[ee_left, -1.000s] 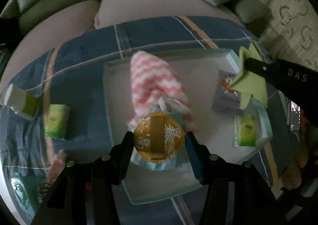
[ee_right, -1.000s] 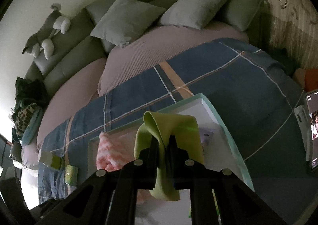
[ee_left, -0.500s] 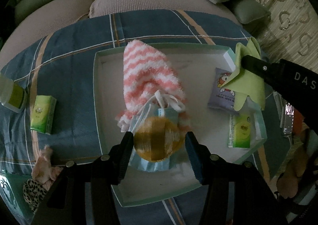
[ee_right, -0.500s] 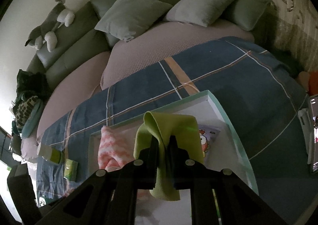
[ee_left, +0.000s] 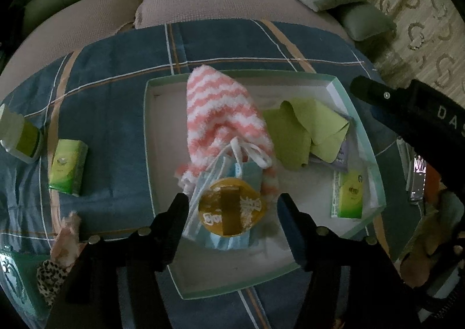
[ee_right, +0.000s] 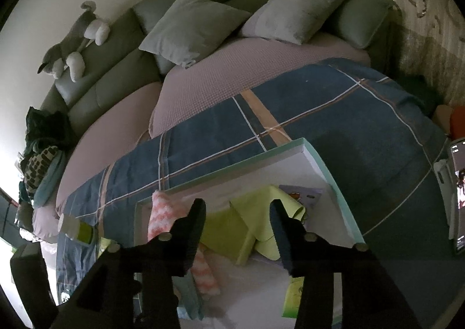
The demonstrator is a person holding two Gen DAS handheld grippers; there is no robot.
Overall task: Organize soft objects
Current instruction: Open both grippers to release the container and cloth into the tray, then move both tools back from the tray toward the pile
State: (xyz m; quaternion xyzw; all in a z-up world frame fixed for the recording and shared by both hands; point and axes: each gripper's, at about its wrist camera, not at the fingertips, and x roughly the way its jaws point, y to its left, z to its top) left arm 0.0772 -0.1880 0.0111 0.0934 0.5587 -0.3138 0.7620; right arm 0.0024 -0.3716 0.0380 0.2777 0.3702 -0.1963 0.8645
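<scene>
A white tray with a mint rim (ee_left: 360, 131) lies on the plaid blanket. In it are a pink-and-white fluffy cloth (ee_left: 226, 120), blue face masks (ee_left: 229, 242) and a yellow round packet (ee_left: 231, 210) resting on the masks. My left gripper (ee_left: 232, 207) hangs over the packet with its jaws opening, a gap showing on each side of it. A lime-green cloth (ee_left: 302, 131) lies crumpled in the tray's right half. My right gripper (ee_right: 237, 210) stands just above the green cloth (ee_right: 232, 227), its jaws opening with nothing held between them.
A green tissue pack (ee_left: 348, 195) and a cartoon packet (ee_left: 343, 154) sit in the tray's right corner. Left of the tray lie another tissue pack (ee_left: 68, 166) and a white-green bottle (ee_left: 20, 137). A phone (ee_right: 459, 198) lies at right. Pillows (ee_right: 197, 30) line the sofa behind.
The right gripper opened and the green cloth dropped into the tray over the cartoon packet. The left jaws spread away from the yellow packet, which now rests on the masks.
</scene>
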